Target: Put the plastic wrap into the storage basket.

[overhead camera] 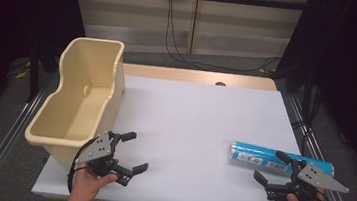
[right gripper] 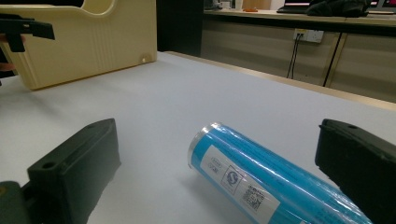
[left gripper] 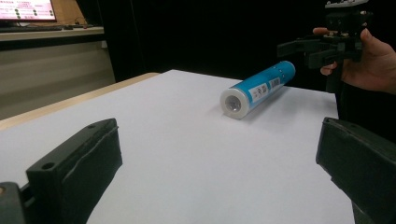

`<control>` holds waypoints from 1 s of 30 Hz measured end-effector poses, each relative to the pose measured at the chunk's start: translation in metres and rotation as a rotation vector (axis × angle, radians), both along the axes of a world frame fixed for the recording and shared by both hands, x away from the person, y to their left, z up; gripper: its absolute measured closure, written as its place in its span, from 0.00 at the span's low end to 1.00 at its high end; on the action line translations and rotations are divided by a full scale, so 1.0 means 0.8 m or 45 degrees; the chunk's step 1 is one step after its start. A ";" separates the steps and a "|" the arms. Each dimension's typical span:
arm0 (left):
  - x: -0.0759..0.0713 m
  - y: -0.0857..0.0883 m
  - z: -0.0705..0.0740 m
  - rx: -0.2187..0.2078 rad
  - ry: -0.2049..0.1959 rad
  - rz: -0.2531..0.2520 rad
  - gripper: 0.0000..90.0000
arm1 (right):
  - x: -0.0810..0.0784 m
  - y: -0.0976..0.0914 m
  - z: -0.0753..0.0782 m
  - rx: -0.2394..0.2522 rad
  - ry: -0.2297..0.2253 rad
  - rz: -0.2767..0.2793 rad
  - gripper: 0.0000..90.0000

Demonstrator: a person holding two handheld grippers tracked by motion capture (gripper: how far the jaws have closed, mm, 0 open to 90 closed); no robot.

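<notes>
A blue tube (overhead camera: 281, 160) with a white label lies on its side at the right of the white table (overhead camera: 195, 112). My right gripper (overhead camera: 269, 165) is open just in front of it, jaws either side of the tube's near end without touching. In the right gripper view the tube (right gripper: 261, 182) lies between the spread jaws of the right gripper (right gripper: 217, 163). My left gripper (overhead camera: 136, 151) is open at the front left, holding nothing. From the left gripper view, the tube (left gripper: 259, 88) lies far off beyond the left gripper (left gripper: 217, 163), with the right gripper (left gripper: 296, 52) behind it.
A cream plastic bin (overhead camera: 86, 96) with nothing in it overhangs the table's left edge; it also rises in the right gripper view (right gripper: 93, 42). Metal rails (overhead camera: 7, 133) run along both sides of the table. Cables (overhead camera: 181, 50) lie on the floor beyond the far edge.
</notes>
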State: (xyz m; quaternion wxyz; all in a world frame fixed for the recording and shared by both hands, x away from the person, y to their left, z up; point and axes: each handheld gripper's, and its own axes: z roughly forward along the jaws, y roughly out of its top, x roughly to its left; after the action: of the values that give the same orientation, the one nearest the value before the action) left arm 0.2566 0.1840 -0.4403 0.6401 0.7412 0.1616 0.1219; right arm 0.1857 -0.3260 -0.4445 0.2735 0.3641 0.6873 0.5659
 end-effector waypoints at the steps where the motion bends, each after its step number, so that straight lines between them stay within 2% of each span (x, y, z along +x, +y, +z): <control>1: 0.000 0.000 0.000 0.001 0.000 0.002 0.00 | 0.000 0.000 0.000 0.000 0.000 0.000 0.00; 8: 0.000 -0.001 -0.001 0.006 0.004 -0.001 0.00 | 0.004 0.004 0.000 -0.005 0.016 0.025 0.00; 11: 0.001 -0.001 -0.001 0.014 0.005 -0.005 0.00 | 0.006 0.007 0.001 -0.019 0.028 0.032 0.00; 13: 0.001 -0.002 -0.001 0.012 0.008 -0.008 0.00 | 0.010 0.009 0.005 -0.052 0.039 0.045 0.00; 19: 0.002 -0.003 -0.003 0.011 0.018 -0.012 0.00 | 0.014 0.013 0.010 -0.070 0.073 0.049 0.00; 21: 0.002 -0.004 -0.003 0.014 0.022 -0.017 0.00 | 0.019 0.015 0.012 -0.113 0.095 0.043 0.00; 28: 0.002 -0.005 -0.003 0.019 0.022 -0.022 0.00 | 0.036 0.012 0.019 -0.120 0.128 0.044 0.00; 30: 0.002 -0.005 -0.004 0.021 0.024 -0.026 0.00 | 0.041 0.011 0.022 -0.140 0.141 0.043 0.00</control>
State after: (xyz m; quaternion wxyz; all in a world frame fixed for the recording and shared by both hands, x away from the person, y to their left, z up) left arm 0.2586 0.1803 -0.4433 0.6336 0.7491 0.1590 0.1097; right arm 0.2184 -0.3174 -0.4267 0.2452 0.3677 0.7374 0.5108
